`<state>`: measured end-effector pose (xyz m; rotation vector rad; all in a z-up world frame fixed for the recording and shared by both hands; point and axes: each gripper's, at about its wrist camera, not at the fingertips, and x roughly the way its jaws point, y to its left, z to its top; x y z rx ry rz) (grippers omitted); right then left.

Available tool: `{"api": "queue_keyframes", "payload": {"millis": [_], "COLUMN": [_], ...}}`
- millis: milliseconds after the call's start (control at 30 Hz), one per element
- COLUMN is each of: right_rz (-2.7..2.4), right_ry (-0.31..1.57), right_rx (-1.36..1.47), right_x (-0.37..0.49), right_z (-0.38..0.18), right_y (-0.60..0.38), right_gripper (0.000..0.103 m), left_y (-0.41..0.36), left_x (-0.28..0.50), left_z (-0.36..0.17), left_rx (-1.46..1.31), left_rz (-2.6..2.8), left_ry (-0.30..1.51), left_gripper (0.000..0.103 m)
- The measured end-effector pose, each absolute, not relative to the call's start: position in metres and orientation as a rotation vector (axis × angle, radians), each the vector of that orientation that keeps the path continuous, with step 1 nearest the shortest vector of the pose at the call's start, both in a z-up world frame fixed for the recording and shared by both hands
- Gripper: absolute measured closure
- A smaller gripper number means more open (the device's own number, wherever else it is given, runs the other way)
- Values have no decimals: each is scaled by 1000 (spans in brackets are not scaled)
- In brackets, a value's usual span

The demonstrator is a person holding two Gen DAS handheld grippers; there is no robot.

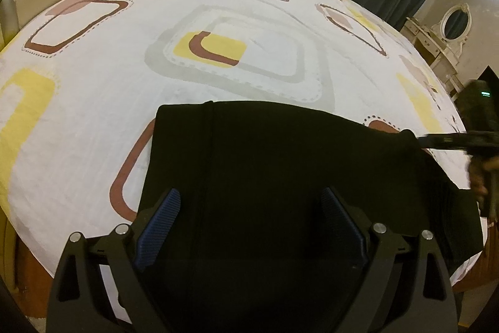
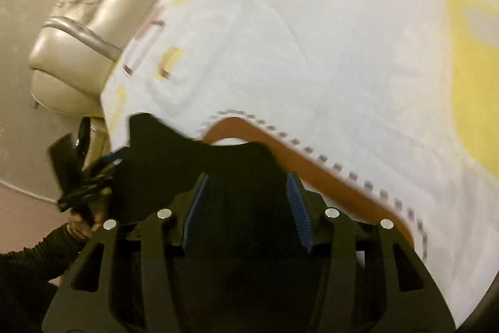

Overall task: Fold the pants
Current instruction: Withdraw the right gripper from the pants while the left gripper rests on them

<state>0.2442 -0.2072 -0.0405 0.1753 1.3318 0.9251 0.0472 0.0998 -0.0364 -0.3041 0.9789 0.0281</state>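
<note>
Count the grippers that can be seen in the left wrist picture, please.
2. The left gripper is at the bottom, its blue pads spread above the black pants. The right gripper enters from the right edge, blurred, at the pants' far right corner.

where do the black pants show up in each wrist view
Left wrist view: the black pants fill the lower centre, spread flat on the patterned bedsheet.
Right wrist view: the pants sit lower left of centre, under the gripper fingers, blurred.
Shared landmark: the brown dotted-outline shape printed on the sheet beside the pants.
</note>
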Motion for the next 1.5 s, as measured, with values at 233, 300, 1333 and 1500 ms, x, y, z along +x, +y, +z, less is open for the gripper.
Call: {"api": "queue_keyframes", "payload": {"millis": [233, 300, 1333, 1500], "right_rz": [1027, 1013, 435, 493], "right_ry": [1345, 1321, 1160, 1107], "right_rx": [196, 192, 905, 1011], "right_x": [256, 258, 28, 5], "right_z": [-54, -48, -76, -91], "right_y": [-200, -200, -536, -534], "right_gripper": [93, 95, 47, 79], "left_y": [100, 100, 93, 91], "left_x": [48, 48, 48, 48], "left_z": [-37, -37, -37, -37], "left_rx": [-315, -317, -256, -248], "left_rz": [26, 25, 43, 49], "left_ry": [979, 978, 987, 989], "left_gripper": [12, 12, 12, 12]}}
